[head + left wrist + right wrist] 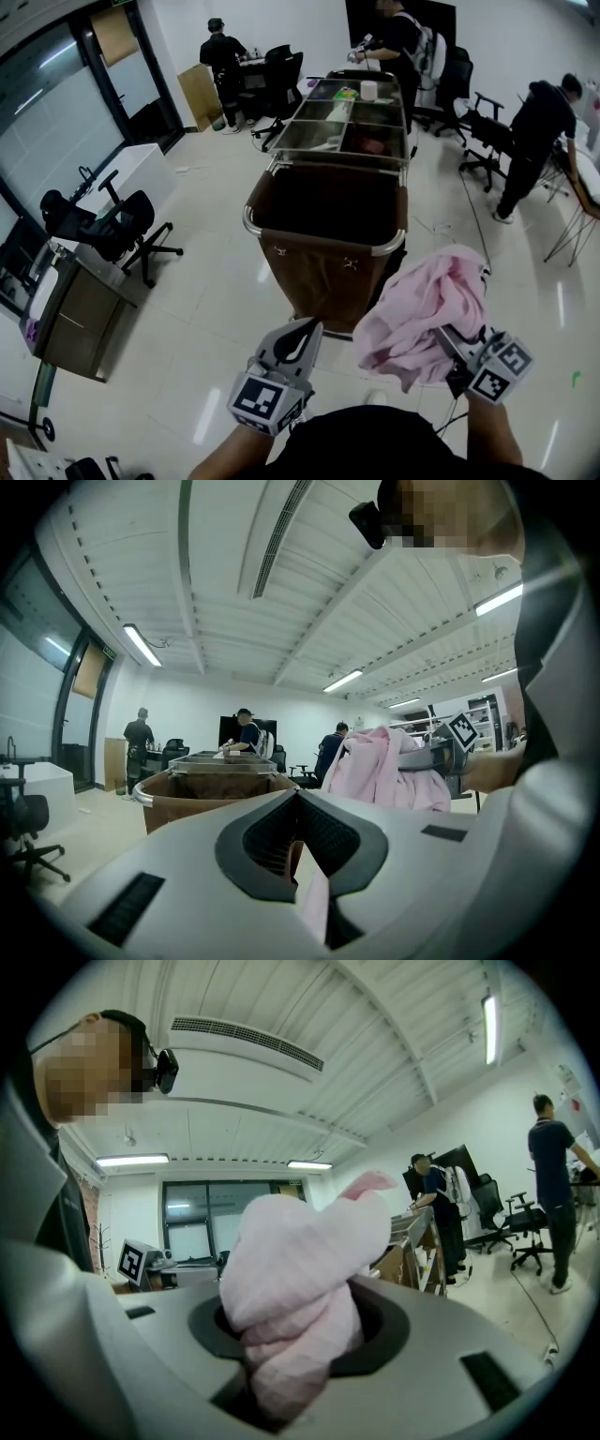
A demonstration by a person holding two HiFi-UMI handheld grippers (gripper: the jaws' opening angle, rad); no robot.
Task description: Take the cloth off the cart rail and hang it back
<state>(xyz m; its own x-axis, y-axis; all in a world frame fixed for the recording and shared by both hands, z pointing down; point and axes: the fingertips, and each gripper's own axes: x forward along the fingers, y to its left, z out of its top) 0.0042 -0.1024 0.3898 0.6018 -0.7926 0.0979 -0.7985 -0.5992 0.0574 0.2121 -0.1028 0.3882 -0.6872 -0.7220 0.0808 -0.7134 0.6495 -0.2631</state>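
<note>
A bunched pink cloth [424, 311] hangs in the air to the right of the cart, near its front right corner. My right gripper [457, 336] is shut on it, and in the right gripper view the pink cloth [302, 1246] bulges up out of the gripper [298, 1354] and hides the pads. The cart's chrome rail [251, 223] runs round a brown bag [323, 267] and is bare. My left gripper [302, 330] points at the cart's front, a little short of it, shut and empty. In the left gripper view this gripper [298, 801] shows its tips together, with the cloth [380, 772] off to the right.
The far half of the cart carries a metal tray [349, 117] with compartments and small items. Three people stand at desks at the back and right. An office chair [112, 225] and a low cabinet [80, 314] stand at the left, more chairs [487, 141] at the right.
</note>
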